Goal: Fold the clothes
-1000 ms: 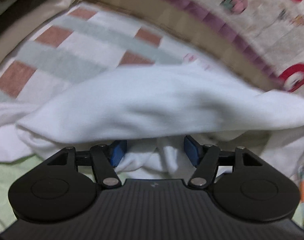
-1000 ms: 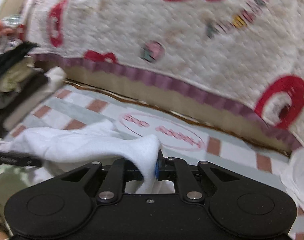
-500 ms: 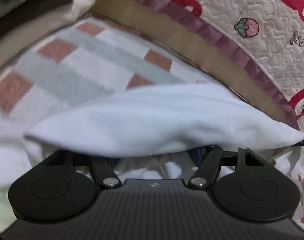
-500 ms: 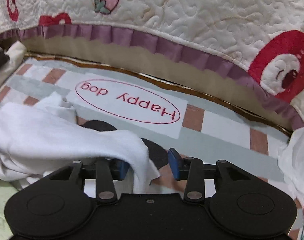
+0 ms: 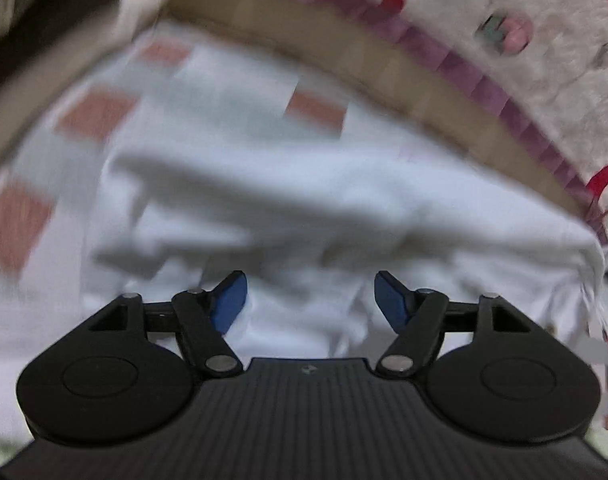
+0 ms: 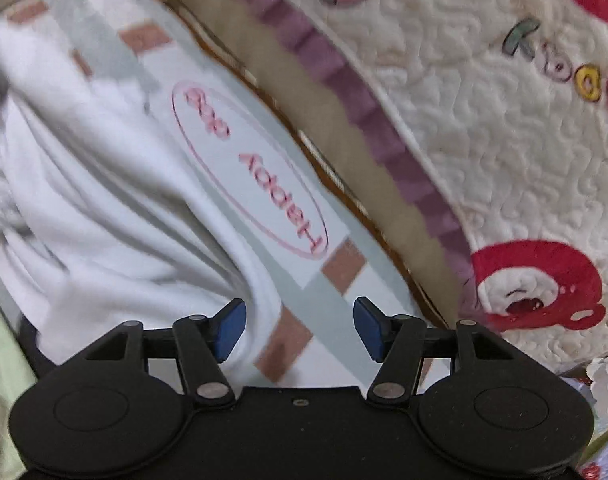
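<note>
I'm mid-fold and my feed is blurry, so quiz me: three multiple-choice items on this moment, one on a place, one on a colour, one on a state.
1. Where does the crumpled white cotton garment lie?
A. on the checked pink-and-grey blanket
B. on the cream quilted cover
C. on a bare floor

2. What colour are the pads of the right tongs?
A. red
B. blue
C. green

3. How do the right tongs stand?
A. clamped on the garment
B. shut on nothing
C. open

Key: 1 A, the right wrist view shows the garment spread over the checked blanket, beside its "Happy dog" oval. 2 B, both pads are blue against black arms. 3 C, the jaws have just been opening; a garment fold lies by one pad, with checked blanket visible in the gap and nothing pinched.
</note>
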Action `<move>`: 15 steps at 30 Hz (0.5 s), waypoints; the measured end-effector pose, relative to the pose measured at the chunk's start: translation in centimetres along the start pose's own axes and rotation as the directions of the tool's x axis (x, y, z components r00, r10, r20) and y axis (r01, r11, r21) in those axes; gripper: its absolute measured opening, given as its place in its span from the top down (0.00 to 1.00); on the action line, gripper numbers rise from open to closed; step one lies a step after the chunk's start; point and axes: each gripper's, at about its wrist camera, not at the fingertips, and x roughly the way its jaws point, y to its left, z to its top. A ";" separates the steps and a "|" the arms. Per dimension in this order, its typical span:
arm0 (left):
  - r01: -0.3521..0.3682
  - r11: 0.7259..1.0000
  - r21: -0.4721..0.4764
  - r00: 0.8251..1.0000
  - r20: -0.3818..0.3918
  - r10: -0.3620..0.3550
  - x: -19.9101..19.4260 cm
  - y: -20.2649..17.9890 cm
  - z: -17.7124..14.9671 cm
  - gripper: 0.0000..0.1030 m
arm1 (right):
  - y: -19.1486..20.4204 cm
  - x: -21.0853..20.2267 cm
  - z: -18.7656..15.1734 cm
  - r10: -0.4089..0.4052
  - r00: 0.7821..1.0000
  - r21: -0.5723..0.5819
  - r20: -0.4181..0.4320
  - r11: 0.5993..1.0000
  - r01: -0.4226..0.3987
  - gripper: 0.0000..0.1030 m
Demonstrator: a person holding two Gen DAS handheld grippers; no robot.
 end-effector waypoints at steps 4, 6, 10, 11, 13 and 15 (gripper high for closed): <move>0.019 1.000 -0.014 0.998 -0.061 -0.019 -0.4 0.3 -0.6 0.32 | 2.1 -2.2 0.8 0.089 0.979 0.083 0.184 0.991 -0.106 0.37; 0.036 0.999 -0.027 0.997 -0.070 -0.038 -0.6 0.2 -0.5 0.30 | 4.1 -2.5 0.7 0.173 0.959 0.043 0.224 0.981 -0.187 0.37; 0.069 0.997 -0.041 0.995 -0.072 -0.072 -0.8 0.3 -1.0 0.29 | 8.6 -2.6 0.0 0.292 0.928 -0.130 0.230 0.955 -0.268 0.38; 0.078 0.996 -0.039 0.994 -0.071 -0.081 -0.8 0.2 -1.1 0.29 | 9.3 -2.4 -0.1 0.309 0.924 -0.150 0.224 0.948 -0.280 0.38; 0.115 0.993 -0.031 0.991 -0.067 -0.117 -0.7 0.0 -1.4 0.31 | 10.6 -2.0 -0.2 0.339 0.917 -0.185 0.211 0.935 -0.303 0.42; 0.161 0.987 0.006 0.986 -0.051 -0.160 -1.0 -0.6 -1.7 0.41 | 11.5 -0.9 0.1 0.350 0.913 -0.175 0.211 0.932 -0.317 0.57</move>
